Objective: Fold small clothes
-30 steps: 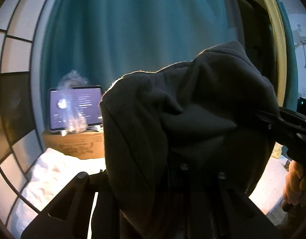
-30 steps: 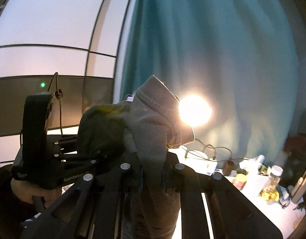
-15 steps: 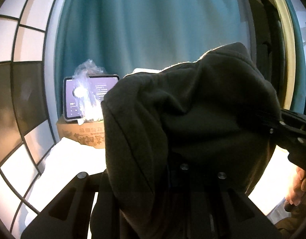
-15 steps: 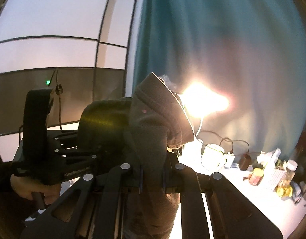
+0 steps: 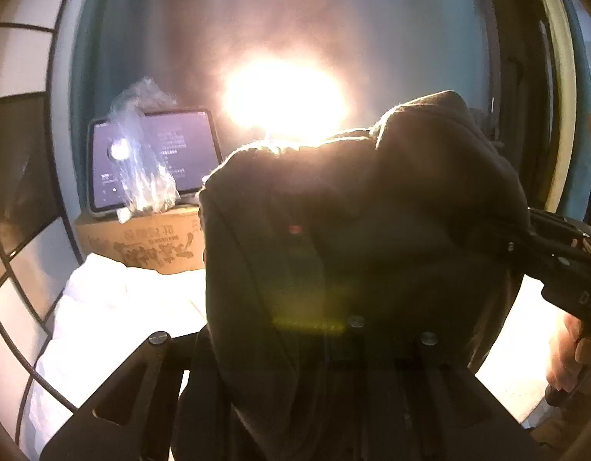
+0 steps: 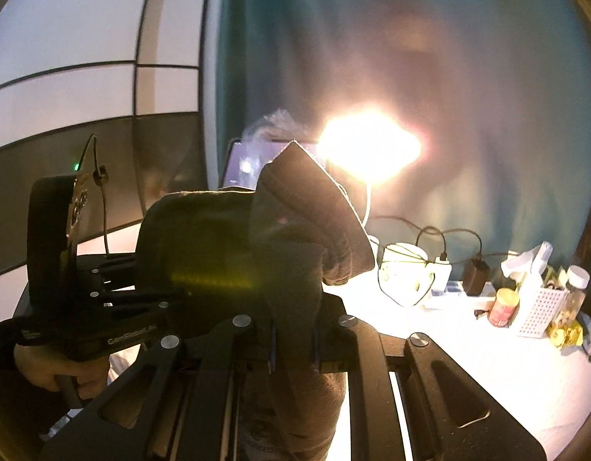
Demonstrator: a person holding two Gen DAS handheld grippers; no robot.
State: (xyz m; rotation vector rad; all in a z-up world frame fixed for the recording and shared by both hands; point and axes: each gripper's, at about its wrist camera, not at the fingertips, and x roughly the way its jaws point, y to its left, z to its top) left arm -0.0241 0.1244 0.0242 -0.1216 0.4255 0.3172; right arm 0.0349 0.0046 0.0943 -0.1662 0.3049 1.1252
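Observation:
A dark grey small garment (image 5: 353, 253) hangs bunched in the air between both grippers. In the left wrist view it drapes over my left gripper (image 5: 391, 349) and hides the fingertips, which are shut on its cloth. My right gripper (image 5: 526, 240) reaches in from the right edge and pinches the garment's other side, with a hand (image 5: 568, 357) on its handle. In the right wrist view the garment (image 6: 307, 223) rises as a fold out of my right gripper (image 6: 293, 342), shut on it. My left gripper (image 6: 141, 292) holds the same cloth at the left.
A bright lamp (image 6: 368, 146) glares against the teal curtain (image 6: 487, 77). A tablet (image 5: 188, 153) and a plastic bag (image 5: 141, 161) stand on a cardboard box (image 5: 141, 246) behind white bedding (image 5: 115, 319). A mug (image 6: 405, 272), chargers, jars and a white basket (image 6: 537, 311) crowd the table's right.
Both grippers have sunk and tipped downward with the garment still pinched between them. The lamp's glare has come into the left wrist view, and the tablet now shows in the right wrist view.

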